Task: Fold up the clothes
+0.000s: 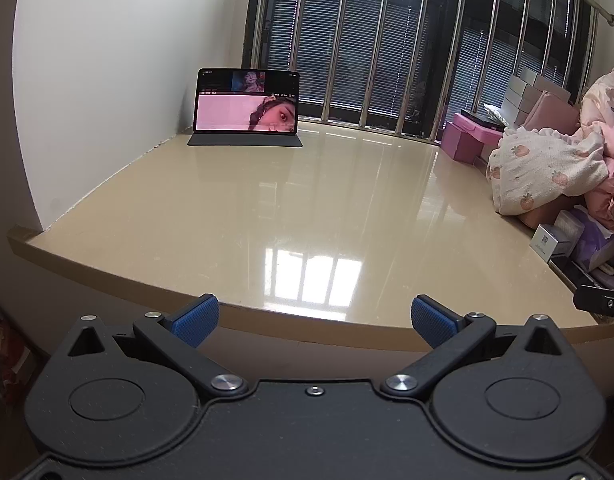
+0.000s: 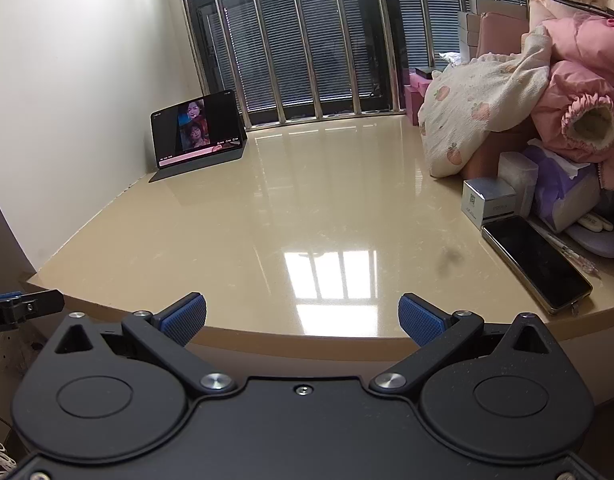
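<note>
**Claws poised at desk edge, clothes piled far right**

Nearest in both wrist views, each claw hangs just short of the front edge of the desk [image 1: 187, 216], gripping nothing. The left claw [image 1: 314, 317] has its blue pads spread wide apart; the right claw [image 2: 302, 316] is spread the same way. Beyond them lies a bare, glossy beige top reflecting the barred window [image 1: 347, 40].

Farther back, at the right side, sits the heap of clothes [image 2: 507, 92]: a cream strawberry-print garment [image 1: 547, 168] draped over pink padded pieces. It looks soft, light and floppy, so a pinch on a hem or loose corner seems the safest hold, then a drag onto open desk.

Only the right view shows a dark phone [image 2: 537, 262] near the front right edge. A propped tablet [image 1: 247, 102] stands against the far wall.
</note>
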Tool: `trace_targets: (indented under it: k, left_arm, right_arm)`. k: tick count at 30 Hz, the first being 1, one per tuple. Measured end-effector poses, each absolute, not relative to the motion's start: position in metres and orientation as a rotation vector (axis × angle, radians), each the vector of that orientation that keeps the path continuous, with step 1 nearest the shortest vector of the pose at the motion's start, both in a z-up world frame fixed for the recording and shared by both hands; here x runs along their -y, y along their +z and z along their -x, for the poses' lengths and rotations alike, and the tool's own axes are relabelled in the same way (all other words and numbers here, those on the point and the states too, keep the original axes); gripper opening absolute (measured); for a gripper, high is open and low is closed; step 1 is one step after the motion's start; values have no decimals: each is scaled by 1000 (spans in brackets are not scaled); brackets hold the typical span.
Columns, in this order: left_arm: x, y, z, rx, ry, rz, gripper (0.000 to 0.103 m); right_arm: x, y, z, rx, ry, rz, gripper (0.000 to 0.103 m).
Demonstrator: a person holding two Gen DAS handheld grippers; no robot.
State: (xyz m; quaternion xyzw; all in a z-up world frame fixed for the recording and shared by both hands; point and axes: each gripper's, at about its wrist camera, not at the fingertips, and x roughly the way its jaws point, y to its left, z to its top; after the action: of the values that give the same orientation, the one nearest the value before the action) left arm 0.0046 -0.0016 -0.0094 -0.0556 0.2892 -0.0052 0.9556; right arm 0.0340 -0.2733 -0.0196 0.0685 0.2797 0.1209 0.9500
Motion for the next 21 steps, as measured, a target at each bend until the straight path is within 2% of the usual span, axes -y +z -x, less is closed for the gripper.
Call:
trace_targets:
  k: [21]
  left_arm:
    - [-4, -12, -5, -595, -18, 107, 103]
  right_arm:
    - [272, -22, -37, -581, 240, -139, 103]
